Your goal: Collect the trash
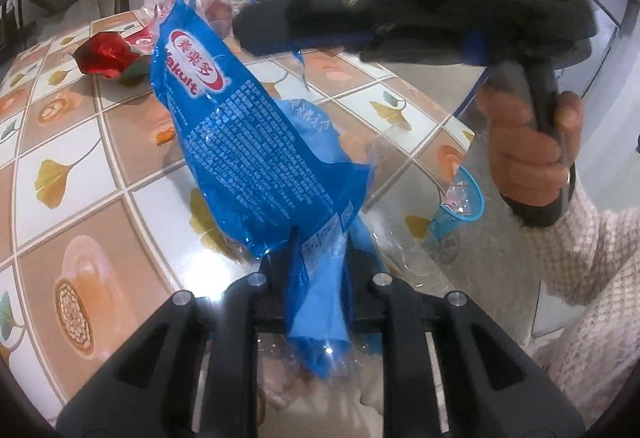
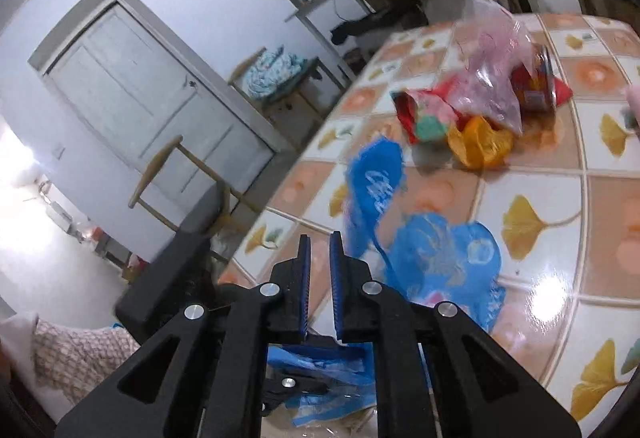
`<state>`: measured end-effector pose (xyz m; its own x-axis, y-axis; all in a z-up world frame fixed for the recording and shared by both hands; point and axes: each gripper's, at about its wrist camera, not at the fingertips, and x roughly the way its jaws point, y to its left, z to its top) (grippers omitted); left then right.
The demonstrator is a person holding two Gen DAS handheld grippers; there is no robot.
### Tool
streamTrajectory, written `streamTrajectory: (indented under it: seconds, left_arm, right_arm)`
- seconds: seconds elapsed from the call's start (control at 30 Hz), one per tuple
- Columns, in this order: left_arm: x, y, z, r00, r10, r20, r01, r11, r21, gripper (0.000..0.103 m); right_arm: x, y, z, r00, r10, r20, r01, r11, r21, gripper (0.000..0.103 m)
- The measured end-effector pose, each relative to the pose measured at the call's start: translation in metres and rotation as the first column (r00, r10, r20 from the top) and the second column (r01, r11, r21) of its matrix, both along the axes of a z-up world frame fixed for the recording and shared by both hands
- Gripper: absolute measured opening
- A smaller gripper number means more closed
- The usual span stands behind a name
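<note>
While your left gripper [image 1: 316,270] pinches the blue Yakult wrapper [image 1: 248,126] by its lower end, the wrapper stands lifted above the tiled table [image 1: 80,174]. Your right gripper [image 2: 318,250] hangs over the table edge with its blue pads [image 2: 305,278] a narrow gap apart, holding nothing. Farther back lie a red foil wrapper [image 1: 105,54], a pink plastic bag [image 2: 490,78] and an orange wrapper [image 2: 478,142].
</note>
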<state>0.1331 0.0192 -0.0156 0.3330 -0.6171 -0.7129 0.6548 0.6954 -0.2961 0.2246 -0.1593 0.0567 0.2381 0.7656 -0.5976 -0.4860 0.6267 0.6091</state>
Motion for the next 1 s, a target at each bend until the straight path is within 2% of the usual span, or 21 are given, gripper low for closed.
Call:
streamTrajectory:
  seconds: [0.13,0.17,0.23,0.37,0.43,0.5,0.6,0.67,0.73,0.8,0.83,0.9,0.93,1.0]
  left_arm:
    - [-0.005,-0.005,0.002,0.999,-0.036,0.028,0.036,0.999,0.000,0.036]
    - [-0.006,-0.005,0.002,0.999,-0.041,0.031,0.041,0.999,0.000,0.042]
    - [-0.011,-0.001,0.004,0.998,-0.032,0.049,0.033,0.999,-0.006,0.047]
    - [-0.028,0.014,0.017,0.994,-0.019,0.104,0.025,0.998,-0.058,0.060]
    - [-0.039,0.024,0.026,0.992,0.000,0.129,0.011,0.997,-0.081,0.062]
    - [-0.055,0.040,0.032,0.991,0.022,0.132,-0.008,0.994,-0.108,0.062]
    - [-0.067,0.057,0.031,0.996,0.030,0.087,-0.020,0.993,-0.118,0.061]
    - [-0.074,0.064,0.024,0.999,0.017,0.039,-0.012,0.991,-0.132,0.055]
    - [-0.080,0.067,0.014,0.999,-0.005,-0.032,-0.001,0.984,-0.181,0.045]
    - [-0.083,0.062,0.003,0.997,-0.028,-0.068,0.015,0.982,-0.189,0.043]
    - [-0.083,0.057,-0.002,0.997,-0.035,-0.071,0.022,0.986,-0.167,0.043]
    - [-0.085,0.031,-0.017,0.998,-0.042,-0.052,0.041,0.999,-0.027,0.042]
    - [-0.086,0.019,-0.023,0.998,-0.045,-0.036,0.046,0.998,0.047,0.040]
    - [-0.087,-0.002,-0.031,0.999,-0.053,0.011,0.051,0.987,0.149,0.035]
  right_arm:
    - [0.012,0.006,-0.033,0.992,-0.008,-0.122,-0.006,0.994,-0.114,0.010]
    - [0.013,0.007,-0.040,0.991,-0.005,-0.137,-0.013,0.992,-0.129,0.010]
    - [0.015,0.011,-0.054,0.988,-0.008,-0.157,-0.022,0.983,-0.185,0.010]
    - [0.012,0.011,-0.056,0.989,0.004,-0.150,-0.032,0.982,-0.184,0.008]
    - [0.012,0.011,-0.056,0.988,0.001,-0.152,-0.029,0.983,-0.183,0.007]
    - [0.012,0.009,-0.057,0.987,-0.003,-0.164,-0.025,0.985,-0.172,0.004]
    - [0.012,0.006,-0.057,0.985,-0.006,-0.170,-0.022,0.986,-0.162,0.004]
    - [0.011,0.004,-0.058,0.986,-0.004,-0.168,-0.023,0.987,-0.160,0.004]
    - [0.010,0.006,-0.058,0.986,-0.005,-0.169,-0.022,0.987,-0.158,0.004]
    - [0.009,0.006,-0.058,0.985,-0.005,-0.172,-0.022,0.987,-0.157,0.004]
    - [0.009,0.005,-0.057,0.985,-0.004,-0.172,-0.023,0.987,-0.156,0.004]
    - [0.007,0.006,-0.057,0.984,-0.003,-0.175,-0.025,0.987,-0.157,0.004]
    - [0.007,0.007,-0.057,0.984,-0.002,-0.178,-0.027,0.987,-0.158,0.004]
    - [0.006,0.007,-0.056,0.983,-0.001,-0.181,-0.029,0.987,-0.160,0.004]
